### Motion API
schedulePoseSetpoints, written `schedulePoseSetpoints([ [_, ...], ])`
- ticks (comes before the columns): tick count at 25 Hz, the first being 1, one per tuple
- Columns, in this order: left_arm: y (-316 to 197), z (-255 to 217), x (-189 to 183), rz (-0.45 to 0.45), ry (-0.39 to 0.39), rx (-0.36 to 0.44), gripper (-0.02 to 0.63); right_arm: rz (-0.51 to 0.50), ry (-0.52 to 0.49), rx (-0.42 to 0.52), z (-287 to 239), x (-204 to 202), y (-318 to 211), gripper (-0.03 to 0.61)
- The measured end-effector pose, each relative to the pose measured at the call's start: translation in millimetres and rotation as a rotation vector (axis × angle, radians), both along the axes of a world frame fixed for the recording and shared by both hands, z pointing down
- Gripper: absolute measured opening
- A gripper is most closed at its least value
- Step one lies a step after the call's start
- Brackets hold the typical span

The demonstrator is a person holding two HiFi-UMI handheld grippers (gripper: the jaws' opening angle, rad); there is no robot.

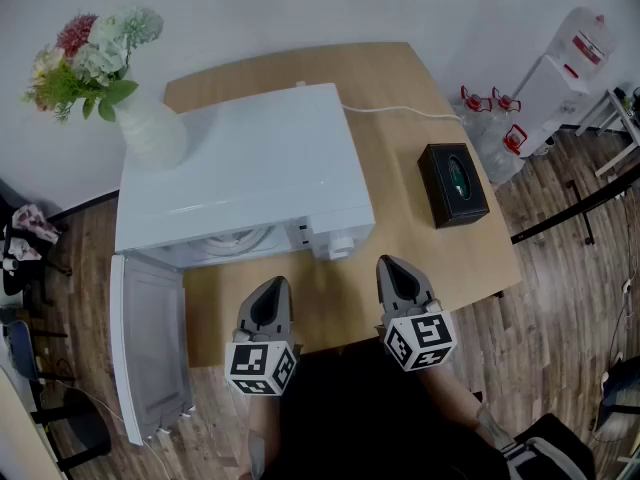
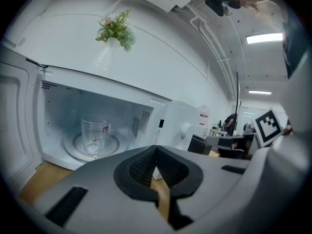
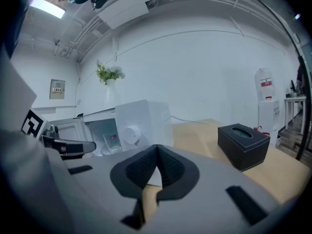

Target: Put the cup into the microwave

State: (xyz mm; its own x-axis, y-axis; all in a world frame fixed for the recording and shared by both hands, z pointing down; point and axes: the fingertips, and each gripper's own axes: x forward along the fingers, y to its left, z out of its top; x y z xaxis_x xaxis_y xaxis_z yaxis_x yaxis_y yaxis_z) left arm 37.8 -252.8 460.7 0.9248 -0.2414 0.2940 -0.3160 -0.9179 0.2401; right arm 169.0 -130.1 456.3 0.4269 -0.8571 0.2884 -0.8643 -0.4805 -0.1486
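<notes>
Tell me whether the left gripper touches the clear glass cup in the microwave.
Apart. In the left gripper view the clear glass cup stands inside the white microwave, well beyond the left gripper, whose jaws are shut and empty.

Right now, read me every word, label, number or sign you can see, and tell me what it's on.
No text here can be read clearly.
Red mark on the cup: too small to read.
Red label on the water dispenser: blurred.
Framed wall notice: too small to read.
Triangle sign on the microwave: a symbol, with no legible words.
</notes>
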Motion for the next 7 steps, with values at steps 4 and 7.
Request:
schedulePoseSetpoints([
  [4, 1.9, 1.0, 0.3, 0.001, -0.002, -0.007, 0.005, -0.007, -0.002, 0.007, -1.7, -1.5, -3.7, -0.008],
  [7, 3.9, 0.5, 0.9, 0.002, 0.001, -0.008, 0.005, -0.02, 0.0, 0.006, -2.7, -3.9, -5.7, -0.008],
])
